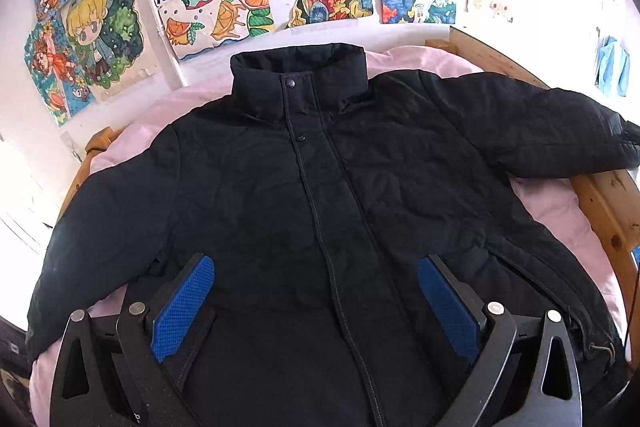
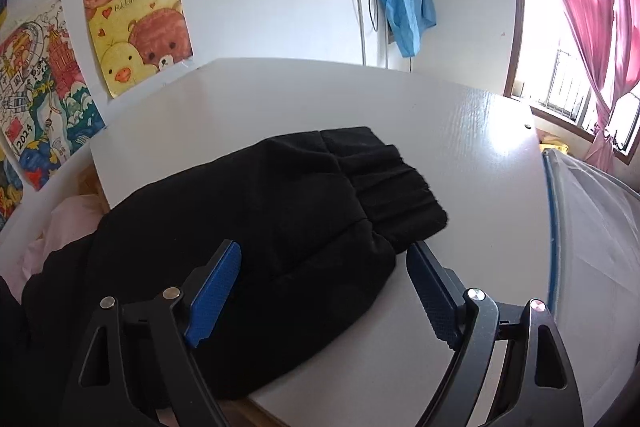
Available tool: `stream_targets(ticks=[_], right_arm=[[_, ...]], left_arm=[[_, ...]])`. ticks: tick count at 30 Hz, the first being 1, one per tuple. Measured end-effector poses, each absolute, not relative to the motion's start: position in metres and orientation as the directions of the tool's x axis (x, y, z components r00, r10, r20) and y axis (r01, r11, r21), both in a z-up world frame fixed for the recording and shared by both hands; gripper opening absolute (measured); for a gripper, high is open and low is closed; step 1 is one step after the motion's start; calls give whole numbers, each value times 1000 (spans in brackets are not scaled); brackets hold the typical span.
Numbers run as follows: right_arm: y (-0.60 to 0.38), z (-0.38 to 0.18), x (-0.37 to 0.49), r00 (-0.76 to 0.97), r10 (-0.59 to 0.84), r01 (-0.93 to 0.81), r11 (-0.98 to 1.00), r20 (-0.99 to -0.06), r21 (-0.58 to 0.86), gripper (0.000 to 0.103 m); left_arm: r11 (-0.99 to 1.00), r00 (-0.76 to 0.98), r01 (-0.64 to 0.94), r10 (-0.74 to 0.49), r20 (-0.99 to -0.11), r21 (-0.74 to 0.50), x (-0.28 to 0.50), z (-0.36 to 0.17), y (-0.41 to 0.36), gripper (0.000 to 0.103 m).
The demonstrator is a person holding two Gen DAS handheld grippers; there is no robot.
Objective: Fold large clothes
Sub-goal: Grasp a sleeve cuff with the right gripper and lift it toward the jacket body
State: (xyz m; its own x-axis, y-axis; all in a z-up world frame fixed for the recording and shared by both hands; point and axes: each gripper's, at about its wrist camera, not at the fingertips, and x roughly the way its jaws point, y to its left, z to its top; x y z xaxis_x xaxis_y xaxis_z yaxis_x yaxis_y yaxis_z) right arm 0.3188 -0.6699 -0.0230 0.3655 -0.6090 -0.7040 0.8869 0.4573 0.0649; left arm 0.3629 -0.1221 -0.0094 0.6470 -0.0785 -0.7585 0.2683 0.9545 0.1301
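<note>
Left wrist view had my left gripper (image 1: 316, 301) spread wide over the black jacket (image 1: 320, 207); right gripper (image 2: 324, 293) gaped wide around its sleeve (image 2: 320, 199) on the table (image 2: 480, 155).

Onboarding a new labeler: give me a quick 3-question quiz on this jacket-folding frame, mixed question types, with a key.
1. True or false: the black jacket lies front up with its placket closed.
2. Multiple choice: the sleeve with the ribbed cuff rests on: A) the pink bedding; B) the white tabletop; C) the floor.
3. Fill in: the left gripper and the right gripper are both ____, holding nothing.

Key: 1 true. 2 B. 3 open.
</note>
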Motion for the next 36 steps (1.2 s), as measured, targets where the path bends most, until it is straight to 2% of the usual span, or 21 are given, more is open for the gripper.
stream_targets(ticks=[2, 4, 7, 8, 9, 11, 16, 21, 25, 31, 36], right_arm=[[-673, -28, 323, 367, -604, 887, 456, -707, 71, 78], [-672, -31, 330, 368, -608, 884, 463, -703, 61, 68], [-666, -27, 338, 370, -632, 875, 484, -681, 26, 43], [-661, -24, 336, 376, -639, 871, 492, -671, 20, 27], [-658, -20, 336, 388, -643, 864, 503, -660, 18, 17], [-652, -11, 337, 419, -648, 850, 526, -636, 24, 10], [-619, 29, 347, 550, -667, 787, 615, -503, 46, 9], [-556, 84, 376, 704, -620, 654, 756, -346, -23, 9], [-473, 113, 397, 832, -507, 472, 860, -225, -192, 9], [-355, 112, 411, 926, -351, 261, 862, -141, -435, 8], [-277, 95, 393, 968, -238, 149, 808, -85, -570, 8]], left_arm=[[954, 652, 266, -75, -755, 135, 364, -8, -123, 103], [956, 658, 262, -76, -749, 134, 366, -4, -122, 103], [958, 664, 265, -97, -742, 111, 368, 1, -120, 103], [958, 663, 269, -107, -741, 102, 369, 2, -119, 103], [958, 662, 272, -116, -740, 92, 370, 4, -118, 103], [958, 651, 282, -147, -744, 58, 374, 7, -115, 103], [954, 651, 299, -225, -725, -28, 388, 24, -102, 103], [942, 682, 317, -310, -662, -115, 400, 55, -78, 103], [920, 682, 305, -393, -617, -248, 407, 78, -44, 103], [813, 656, 362, -570, -494, -457, 414, 99, -5, 103], [740, 620, 403, -653, -434, -538, 427, 107, -11, 103]])
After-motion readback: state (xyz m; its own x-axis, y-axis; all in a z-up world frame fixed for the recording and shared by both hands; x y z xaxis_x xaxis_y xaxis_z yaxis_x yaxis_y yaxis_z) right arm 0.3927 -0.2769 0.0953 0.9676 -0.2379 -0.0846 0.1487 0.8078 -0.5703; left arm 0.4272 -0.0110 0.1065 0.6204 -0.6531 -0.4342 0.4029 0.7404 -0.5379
